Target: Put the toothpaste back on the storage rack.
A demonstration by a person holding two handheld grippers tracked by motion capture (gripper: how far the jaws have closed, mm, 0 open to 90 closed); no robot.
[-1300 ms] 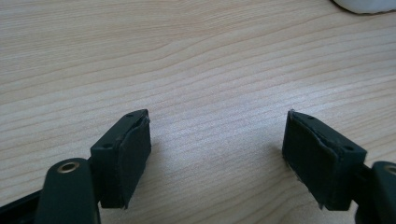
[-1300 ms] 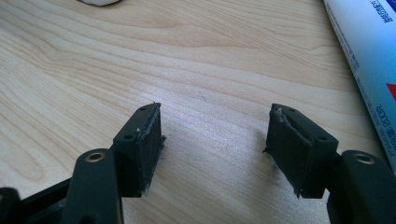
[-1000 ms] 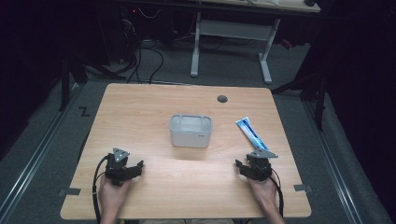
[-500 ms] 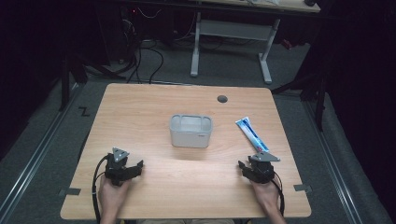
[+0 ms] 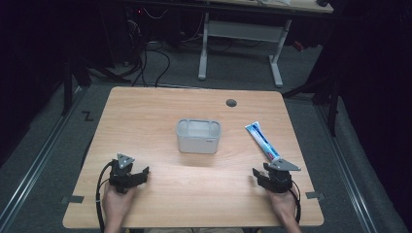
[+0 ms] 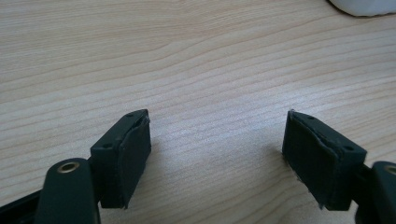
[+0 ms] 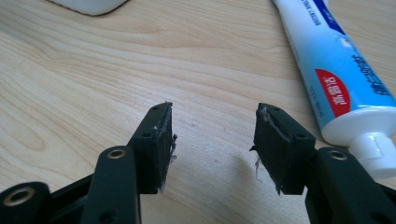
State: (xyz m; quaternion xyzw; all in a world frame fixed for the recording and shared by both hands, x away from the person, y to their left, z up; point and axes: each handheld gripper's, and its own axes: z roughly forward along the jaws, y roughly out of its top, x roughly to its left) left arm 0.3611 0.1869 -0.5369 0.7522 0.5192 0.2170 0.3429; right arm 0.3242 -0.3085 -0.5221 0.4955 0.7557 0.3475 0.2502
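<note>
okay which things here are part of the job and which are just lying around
Part of the job:
toothpaste tube, lying flat by the right gripper
plastic tub, mid-table
left gripper, jaws open, holding nothing

Just lying about:
round hole in the table
second desk behind
cables on the floor

Black tool (image 5: 130,175) with grey triangular plate, black cable.

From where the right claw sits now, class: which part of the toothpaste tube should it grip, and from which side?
Probably the round part of the toothpaste tube just above its white cap, coming down from above with the jaws across its width. The tube lies flat on the table, cap end nearest the open right claw; its far end flattens out, giving less to hold.
</note>
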